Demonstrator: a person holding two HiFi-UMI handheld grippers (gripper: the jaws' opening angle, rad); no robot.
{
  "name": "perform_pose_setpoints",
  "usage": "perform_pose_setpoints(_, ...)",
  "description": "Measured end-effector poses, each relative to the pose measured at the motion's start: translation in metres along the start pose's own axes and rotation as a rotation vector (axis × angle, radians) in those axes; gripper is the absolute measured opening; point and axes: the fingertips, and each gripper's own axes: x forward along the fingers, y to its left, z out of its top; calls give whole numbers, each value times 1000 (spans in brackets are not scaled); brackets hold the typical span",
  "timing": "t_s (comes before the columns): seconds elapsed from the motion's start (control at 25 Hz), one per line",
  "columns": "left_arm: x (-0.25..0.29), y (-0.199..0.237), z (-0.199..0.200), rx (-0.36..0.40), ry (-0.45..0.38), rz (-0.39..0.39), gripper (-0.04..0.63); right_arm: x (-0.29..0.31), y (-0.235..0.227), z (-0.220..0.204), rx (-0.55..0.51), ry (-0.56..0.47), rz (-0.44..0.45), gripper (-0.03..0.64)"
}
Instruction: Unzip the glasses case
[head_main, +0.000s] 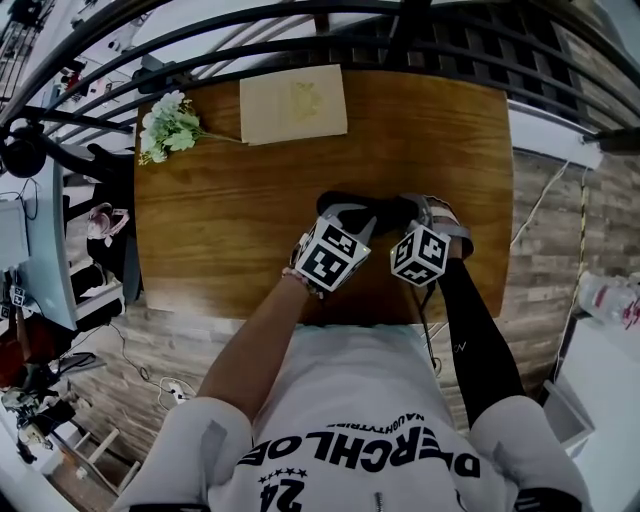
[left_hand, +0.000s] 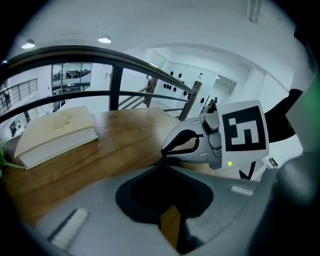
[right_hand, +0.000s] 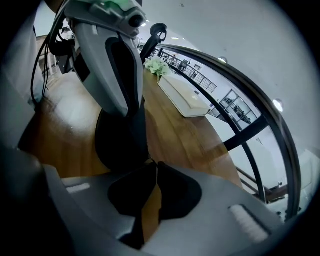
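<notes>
The black glasses case (head_main: 362, 206) lies on the wooden table (head_main: 220, 220), near its front edge, and shows as a dark rounded shape (right_hand: 117, 145) in the right gripper view. My left gripper (head_main: 350, 222) comes down on it from the left. Its jaws (left_hand: 164, 169) are shut on the case, whose black mass fills the space between the pads. My right gripper (head_main: 414, 215) is at the case's right end. Its pads (right_hand: 151, 164) are pressed together at the case's rim, on the zipper pull, which is almost wholly hidden. The two grippers' tips nearly meet.
A cream book (head_main: 293, 103) lies at the table's far edge, with a bunch of white flowers (head_main: 168, 125) to its left. A dark metal railing (head_main: 400, 40) runs behind the table. A cable hangs off the table's right side.
</notes>
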Motion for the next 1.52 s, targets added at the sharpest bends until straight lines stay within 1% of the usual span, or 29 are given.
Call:
perform_pose_setpoints(0.08,0,0,1,1,1,0,35,1,-1,1,-11,-5,2,38)
perform_pose_setpoints(0.16,-1,0,1,-3,-1,-1,35,0,0,0,5,-6,19,38)
perform_pose_setpoints(0.24,-2,0,1,-11,-7,-7,34,0,2,-2,59,-9,47,43)
perform_pose_setpoints(0.32,-5,0,3,-20,-14,-15,26,-3,4,-5,137,-21,72,43)
perform_pose_setpoints(0.36,-5,-1,3,-20,-17,-19,26,-7,7,-8,175,-29,84,58)
perform_pose_setpoints(0.48,-6,-4,5,2,-26,-37,35,-25,14,-12,287,-83,112,138)
perform_pose_setpoints(0.6,-10,-3,8,55,-51,-26,64,-47,20,-5,371,-169,131,223)
perform_pose_setpoints(0.68,-18,2,11,77,-82,-5,78,-57,24,5,369,-214,138,255)
perform_pose_setpoints(0.8,-36,11,11,69,-120,24,81,-62,31,24,335,-257,161,301)
perform_pose_setpoints(0.92,-57,22,1,43,-120,56,81,-57,37,41,297,-269,190,355)
perform_pose_setpoints(0.96,-62,26,-5,32,-117,66,81,-54,39,46,277,-263,200,391)
perform_pose_setpoints(1.0,-67,29,-12,21,-112,74,81,-50,41,50,253,-254,209,409)
perform_pose_setpoints(1.12,-74,32,-32,0,-98,88,81,-35,44,58,197,-215,214,414)
perform_pose_setpoints(1.2,-75,30,-43,-7,-88,88,81,-31,43,62,179,-203,206,306)
perform_pose_setpoints(1.24,-74,29,-48,-5,-83,89,81,-31,42,63,193,-202,215,302)
perform_pose_setpoints(1.28,-73,28,-53,2,-79,90,81,-32,42,64,228,-206,235,295)
perform_pose_setpoints(1.4,-68,25,-61,24,-71,85,81,-38,42,67,380,-232,295,287)
perform_pose_setpoints(1.52,-62,22,-64,28,-70,71,83,-42,40,67,482,-257,296,284)
